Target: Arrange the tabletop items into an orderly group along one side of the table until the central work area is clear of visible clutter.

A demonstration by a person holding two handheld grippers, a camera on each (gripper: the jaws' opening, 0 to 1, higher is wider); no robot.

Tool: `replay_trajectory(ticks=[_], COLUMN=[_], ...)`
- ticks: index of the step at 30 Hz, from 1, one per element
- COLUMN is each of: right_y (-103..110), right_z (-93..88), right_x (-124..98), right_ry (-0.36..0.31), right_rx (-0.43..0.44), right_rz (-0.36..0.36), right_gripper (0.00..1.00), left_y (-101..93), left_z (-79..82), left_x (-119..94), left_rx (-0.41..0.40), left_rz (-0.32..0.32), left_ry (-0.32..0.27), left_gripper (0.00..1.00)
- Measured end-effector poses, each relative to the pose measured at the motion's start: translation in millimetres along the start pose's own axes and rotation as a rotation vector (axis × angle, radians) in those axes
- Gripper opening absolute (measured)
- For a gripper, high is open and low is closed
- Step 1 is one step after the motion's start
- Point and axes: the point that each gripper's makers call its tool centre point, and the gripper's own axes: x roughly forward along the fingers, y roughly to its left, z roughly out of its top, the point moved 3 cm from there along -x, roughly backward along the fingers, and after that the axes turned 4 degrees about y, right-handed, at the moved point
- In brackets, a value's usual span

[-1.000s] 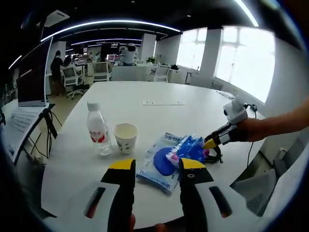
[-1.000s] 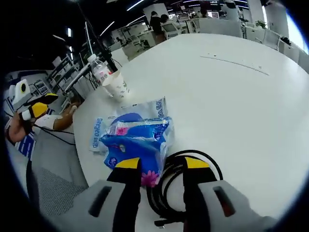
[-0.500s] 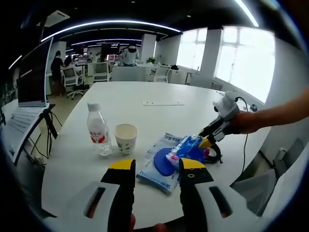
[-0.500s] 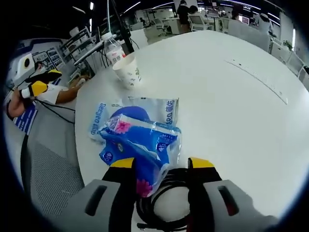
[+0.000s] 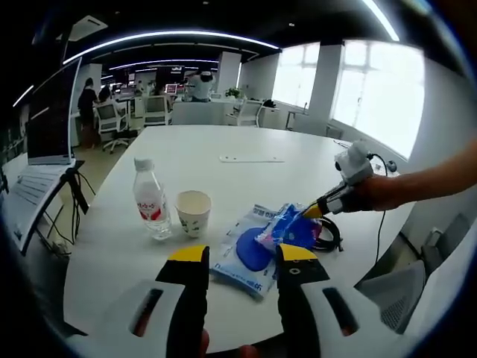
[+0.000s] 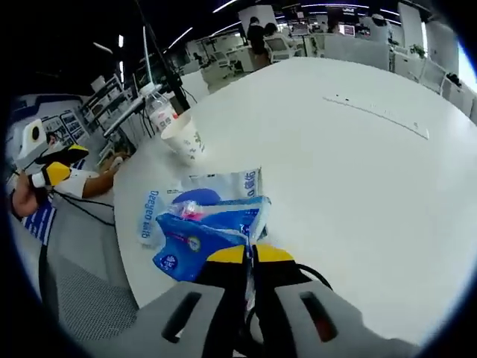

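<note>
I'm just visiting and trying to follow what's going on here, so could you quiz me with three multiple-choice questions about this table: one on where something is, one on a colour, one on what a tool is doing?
1. Where does the paper cup stand?
A. Beside the water bottle
B. On top of the blue packet
C. On the floor

2. What colour are the tips of the left tool?
A. Red
B. Yellow
C. Green

3. What is the right tool doing?
A. Wide open above the cup
B. Shut on the blue packet
C. Holding the bottle

Answers:
1 A: the left gripper view shows cup and bottle side by side on the white table.
2 B: both tips are yellow.
3 B: its jaws are pressed together on the packet's edge in the right gripper view.
</note>
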Motion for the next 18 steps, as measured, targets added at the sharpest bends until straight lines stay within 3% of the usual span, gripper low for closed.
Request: replay_trajectory(ticks=[9, 18], right_y=[-34.7, -64.3], right_z=[4.8, 8.1], right_x=[-19.5, -34.7], right_ry=[-0.122, -0.176], right_rx=[0.216, 0.324], right_rz=[-0.074, -0.139], right_gripper=[0.00, 0.00], left_y=[-3.8, -3.3], left_z=[0.4, 0.1], left_x=[2.9, 6.1], left_rx=[-0.001, -0.017], left_rz=[-0.012, -0.008], left_ry=[0.000, -0.001], left_gripper=[0.35, 0.35])
